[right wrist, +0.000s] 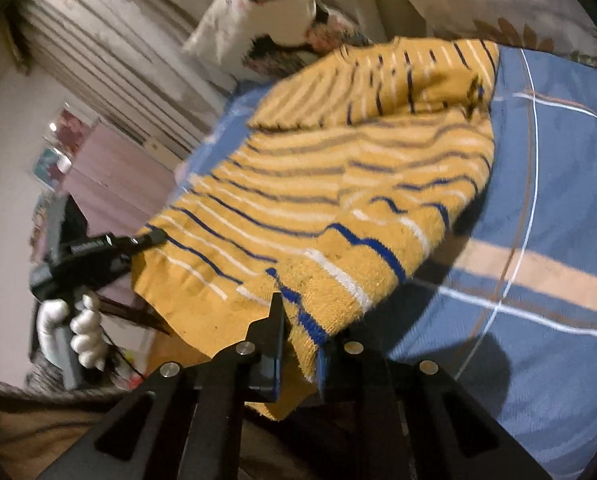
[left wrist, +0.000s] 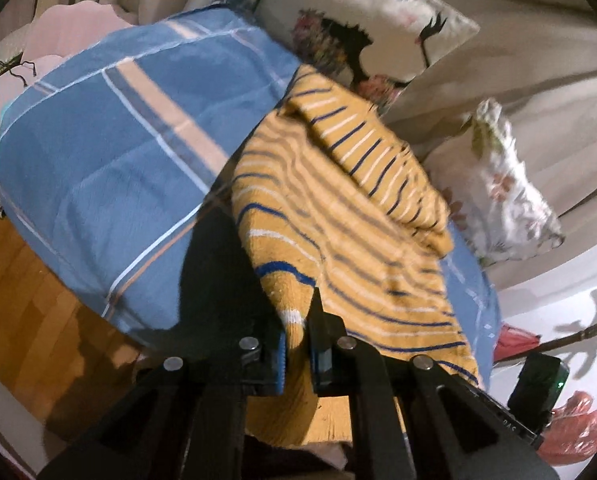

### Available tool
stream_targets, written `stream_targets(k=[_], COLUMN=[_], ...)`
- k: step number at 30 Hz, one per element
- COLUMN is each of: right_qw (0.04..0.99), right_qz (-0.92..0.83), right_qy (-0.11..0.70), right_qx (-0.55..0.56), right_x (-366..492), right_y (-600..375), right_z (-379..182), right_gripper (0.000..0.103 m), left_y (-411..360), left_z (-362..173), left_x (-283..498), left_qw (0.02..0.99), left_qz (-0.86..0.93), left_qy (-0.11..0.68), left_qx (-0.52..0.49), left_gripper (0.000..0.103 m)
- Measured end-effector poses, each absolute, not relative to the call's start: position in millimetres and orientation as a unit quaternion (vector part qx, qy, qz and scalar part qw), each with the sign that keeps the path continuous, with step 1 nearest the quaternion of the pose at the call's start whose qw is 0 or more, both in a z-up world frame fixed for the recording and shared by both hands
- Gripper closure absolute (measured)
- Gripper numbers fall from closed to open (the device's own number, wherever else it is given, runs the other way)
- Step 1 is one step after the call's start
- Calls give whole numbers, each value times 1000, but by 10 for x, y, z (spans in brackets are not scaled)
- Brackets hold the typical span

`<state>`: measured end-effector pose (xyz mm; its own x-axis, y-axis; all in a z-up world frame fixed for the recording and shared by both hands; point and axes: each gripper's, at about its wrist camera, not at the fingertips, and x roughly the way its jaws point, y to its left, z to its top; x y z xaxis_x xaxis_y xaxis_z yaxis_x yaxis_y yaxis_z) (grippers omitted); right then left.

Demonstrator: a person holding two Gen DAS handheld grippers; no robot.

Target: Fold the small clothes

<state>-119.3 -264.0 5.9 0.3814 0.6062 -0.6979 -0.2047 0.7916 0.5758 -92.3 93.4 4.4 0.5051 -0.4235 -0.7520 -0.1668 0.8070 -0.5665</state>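
A small yellow knit sweater (left wrist: 350, 216) with blue and white stripes lies partly on a blue plaid bedspread (left wrist: 110, 152); a sleeve is folded across its upper part. My left gripper (left wrist: 296, 332) is shut on the sweater's near edge. My right gripper (right wrist: 298, 336) is shut on the other near corner of the sweater (right wrist: 338, 200) and holds the hem up off the bedspread (right wrist: 546, 208). The left gripper also shows in the right wrist view (right wrist: 154, 237), held by a white-gloved hand at the sweater's left edge.
Floral pillows (left wrist: 378, 20) lie beyond the sweater, with another cushion (left wrist: 498, 184) to the right. Wooden floor (left wrist: 26, 280) is at the lower left. Red plastic bags (left wrist: 574, 428) lie at the right. Curtains (right wrist: 110, 60) hang behind the bed.
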Motion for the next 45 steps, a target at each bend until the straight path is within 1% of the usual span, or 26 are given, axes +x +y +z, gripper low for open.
stream_targets(k=[5,7,15,21,25,29,30,31,32,34,35,36,39,40,42,45], right_qw=[798,795,800,798,783,761,754,747,744,746,748,751,768,778,809,836], right_qz=[259,253,212,172,145,107,99,89,78,63,57,51,41,39,34,40], right_qy=[481,479,461,448,448,439,434,430,423,406,396,388,381,387,400,418], right_qx=[254,272,320,363,407,466,484,500,512,524,529,531,512,494,430,354], right_x=[-904,-740,34,714,1169,1506,1562,1608,1643,1698,1717,1741,1794,1799,1782,1703], right_y=[-2757,-2823,-2977,-3179,-3358,-3565,-3612,-3660,-3704,-3778,-3814,-3853,-3937,-3934,-3860,-3703], right_z=[179,200,298,259,15,-300,-367,-433,-475,-507,-499,-487,-360,-289,-114,17], right_gripper=[90,90,90,90,90,84,77,68,63,49,46,44,44,44,44,44], left_y=[969,994,858,770,665,576,562,557,565,595,617,634,680,692,706,660], left_z=[171,210,274,158,-29,-129,-132,-130,-122,-86,-73,-43,56,94,146,196], left_x=[-618,-418,554,1310,1807,2188,2260,2306,2354,2415,2424,2448,2475,2467,2450,2372], left_qw=[815,815,824,819,816,810,810,808,804,806,807,809,820,824,828,836], left_qz=[-79,-80,-94,-99,-93,-104,-106,-111,-120,-125,-126,-125,-109,-104,-98,-96], left_qy=[479,473,470,480,493,502,501,500,496,488,485,482,479,480,480,487], left_qx=[-317,-325,-301,-299,-287,-284,-287,-292,-303,-312,-313,-311,-293,-284,-271,-235], left_gripper=[95,95,95,95,95,94,93,92,90,87,86,85,81,79,72,71])
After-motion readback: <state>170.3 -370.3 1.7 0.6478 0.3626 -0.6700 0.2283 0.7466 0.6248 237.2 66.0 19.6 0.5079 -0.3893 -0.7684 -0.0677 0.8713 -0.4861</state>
